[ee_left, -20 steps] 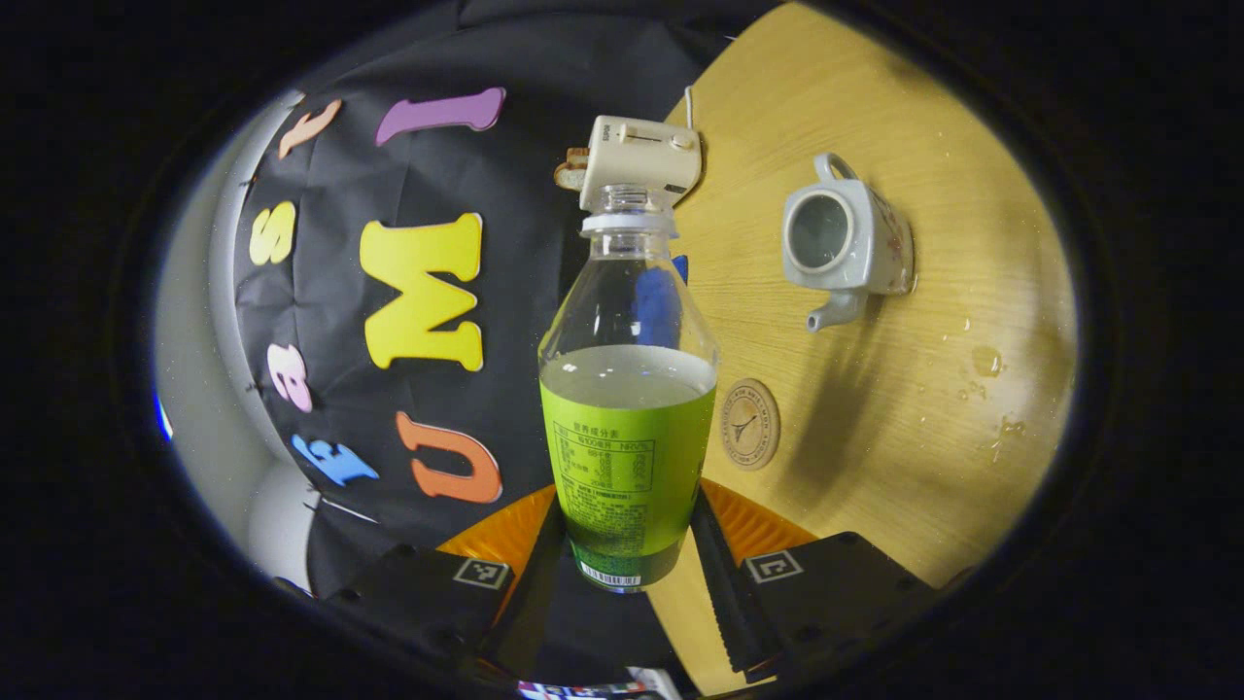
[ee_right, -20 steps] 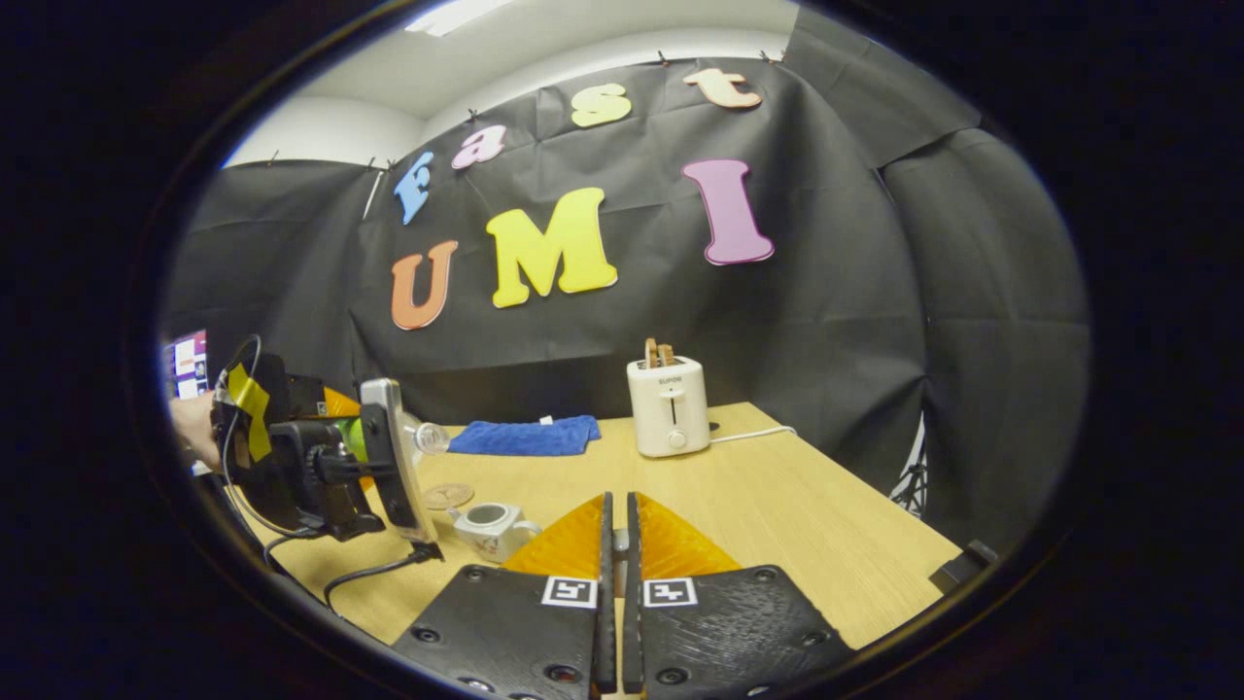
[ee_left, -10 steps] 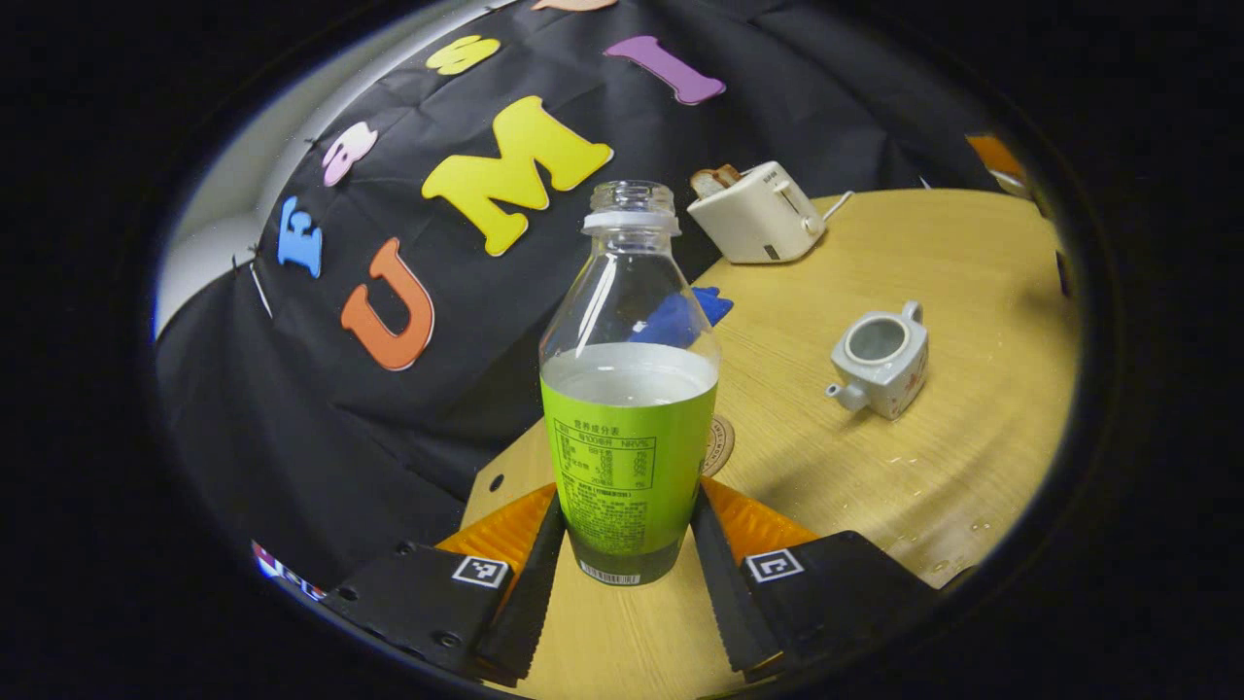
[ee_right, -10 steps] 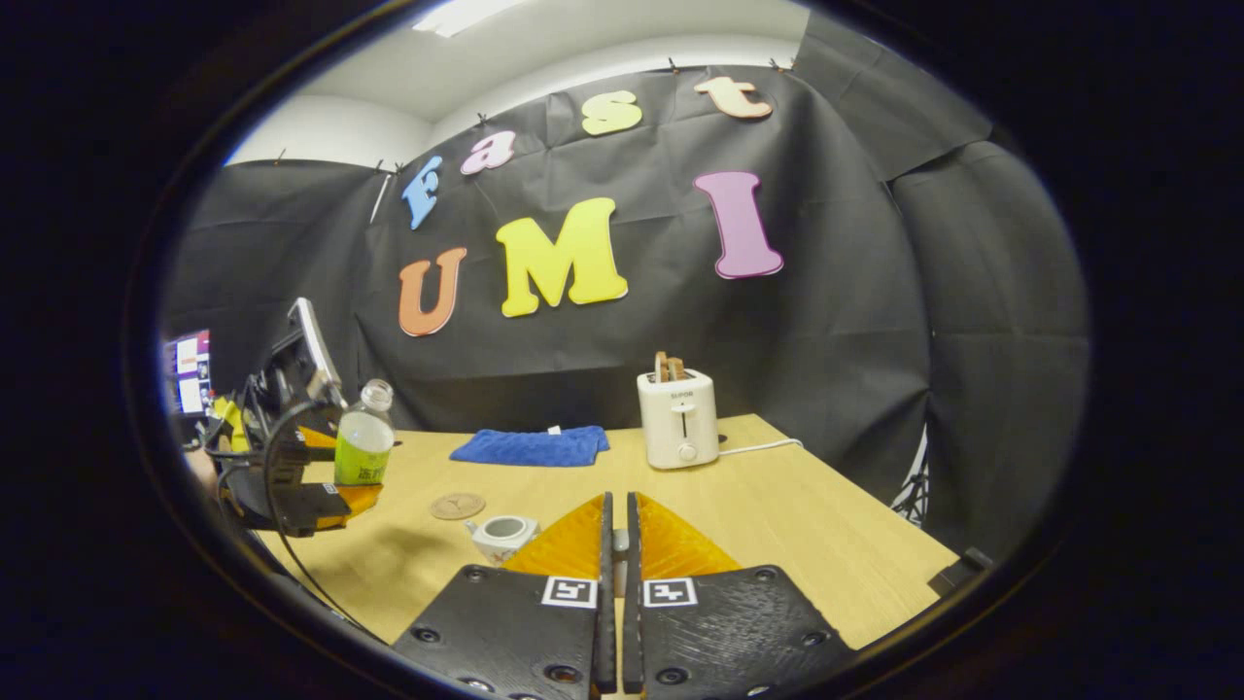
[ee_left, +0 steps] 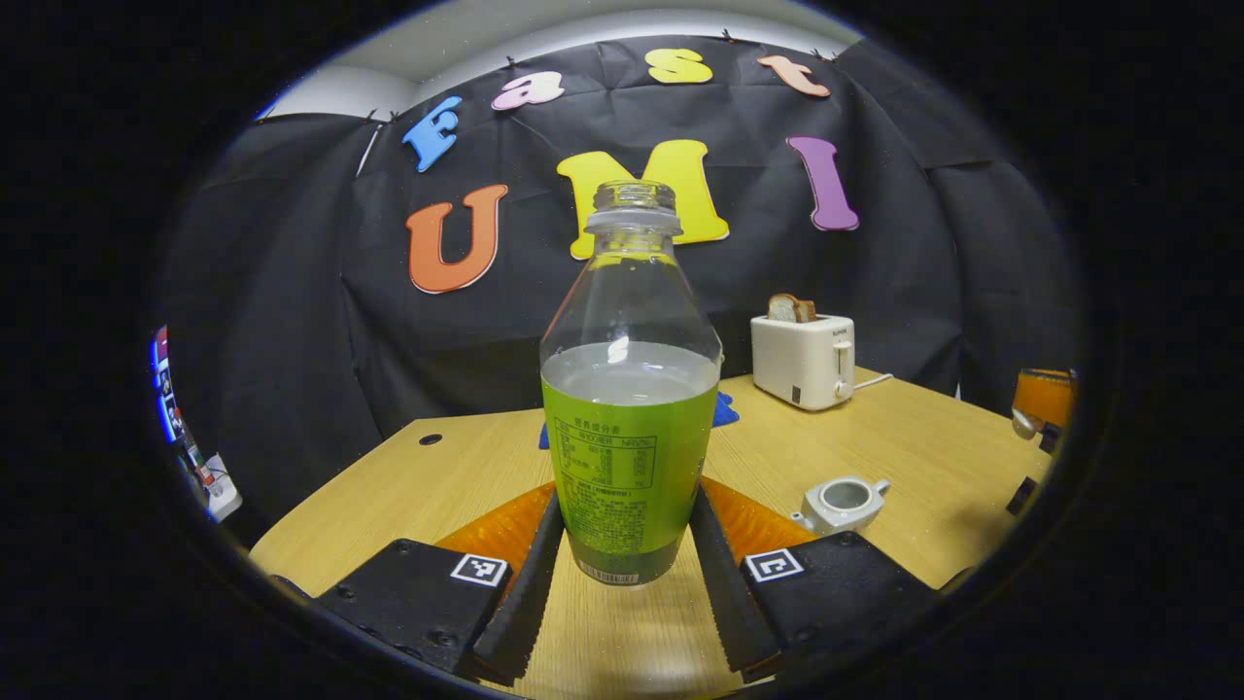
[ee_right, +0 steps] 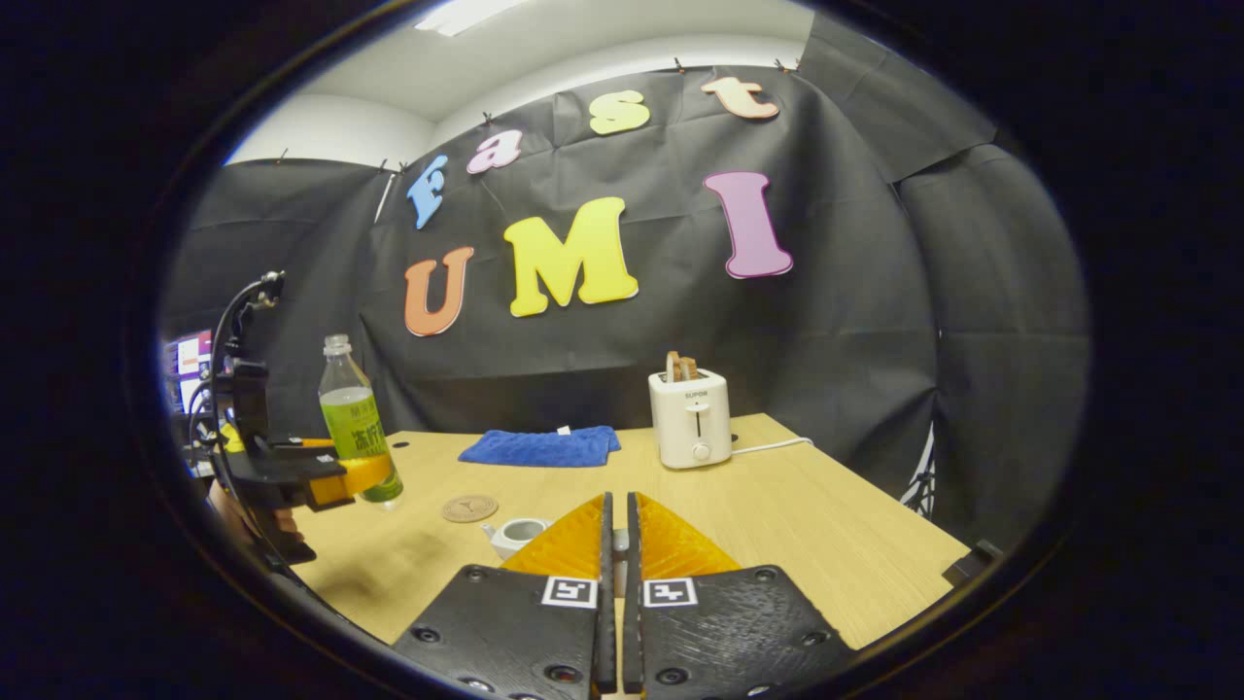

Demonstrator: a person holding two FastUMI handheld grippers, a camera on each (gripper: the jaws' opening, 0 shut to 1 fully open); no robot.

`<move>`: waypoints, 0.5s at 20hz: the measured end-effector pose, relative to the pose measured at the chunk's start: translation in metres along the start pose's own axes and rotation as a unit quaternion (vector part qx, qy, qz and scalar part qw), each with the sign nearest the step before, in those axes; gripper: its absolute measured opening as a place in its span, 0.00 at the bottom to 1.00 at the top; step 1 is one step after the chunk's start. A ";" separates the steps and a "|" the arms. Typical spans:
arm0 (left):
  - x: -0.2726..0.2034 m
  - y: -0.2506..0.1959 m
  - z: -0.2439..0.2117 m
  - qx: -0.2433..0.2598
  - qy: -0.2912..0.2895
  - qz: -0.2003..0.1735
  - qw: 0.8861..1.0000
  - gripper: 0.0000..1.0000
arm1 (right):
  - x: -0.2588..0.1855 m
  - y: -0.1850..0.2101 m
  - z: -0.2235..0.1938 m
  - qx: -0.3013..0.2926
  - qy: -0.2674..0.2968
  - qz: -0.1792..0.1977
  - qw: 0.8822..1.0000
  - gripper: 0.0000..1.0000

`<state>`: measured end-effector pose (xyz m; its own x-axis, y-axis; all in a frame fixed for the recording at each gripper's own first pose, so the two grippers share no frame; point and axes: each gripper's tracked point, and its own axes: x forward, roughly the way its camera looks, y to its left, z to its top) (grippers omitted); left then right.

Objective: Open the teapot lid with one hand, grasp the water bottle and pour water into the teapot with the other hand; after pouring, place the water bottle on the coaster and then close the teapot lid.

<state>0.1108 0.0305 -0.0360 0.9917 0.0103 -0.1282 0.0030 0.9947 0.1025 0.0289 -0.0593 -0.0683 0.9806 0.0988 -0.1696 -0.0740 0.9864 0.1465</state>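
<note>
The left gripper (ee_left: 627, 583) is clamped on the clear plastic water bottle with a green label (ee_left: 629, 389), its 2 fingers (ee_left: 530, 574) pressing on the lower part of the label from either side. The bottle stands upright, uncapped, with liquid up to the top of the label, held above the light wooden table (ee_left: 933, 457). In the right gripper view the same bottle (ee_right: 358, 437) sits in the left gripper (ee_right: 364, 478) at the table's left edge, just beside the round brown coaster (ee_right: 469, 507).

The small white ceramic teapot (ee_left: 842, 501) rests on the table with its lid off and its mouth open, near the coaster.

The right gripper (ee_right: 615, 530) has its fingers almost together, a thin slit between them; whether anything is pinched there cannot be told.

Farther back stand a white toaster holding a slice of toast (ee_right: 691, 418) and a folded blue cloth (ee_right: 542, 446).
</note>
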 end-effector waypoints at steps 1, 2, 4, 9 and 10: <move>0.003 0.003 0.004 -0.006 -0.005 -0.001 1.000 0.74 | 0.001 0.000 -0.001 0.000 0.000 -0.001 1.000 0.02; 0.007 0.004 0.008 -0.012 -0.012 0.000 1.000 0.74 | 0.002 0.001 -0.001 0.001 0.001 -0.001 1.000 0.02; 0.012 0.006 0.015 -0.026 -0.022 -0.002 0.999 0.74 | 0.005 0.003 -0.005 0.002 0.005 0.000 1.000 0.02; 0.042 0.006 0.015 -0.058 -0.018 -0.012 0.998 0.74 | 0.009 0.003 -0.014 0.001 0.014 0.000 1.000 0.02; 0.047 0.006 0.016 -0.058 -0.017 -0.012 0.998 0.74 | 0.011 0.002 -0.015 0.001 0.015 -0.002 1.000 0.03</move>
<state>0.1595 0.0357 -0.0260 0.9952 -0.0162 -0.0961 0.0148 0.9998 -0.0153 0.0368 -0.0541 -0.0849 0.9749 0.0996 -0.1991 -0.0706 0.9865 0.1476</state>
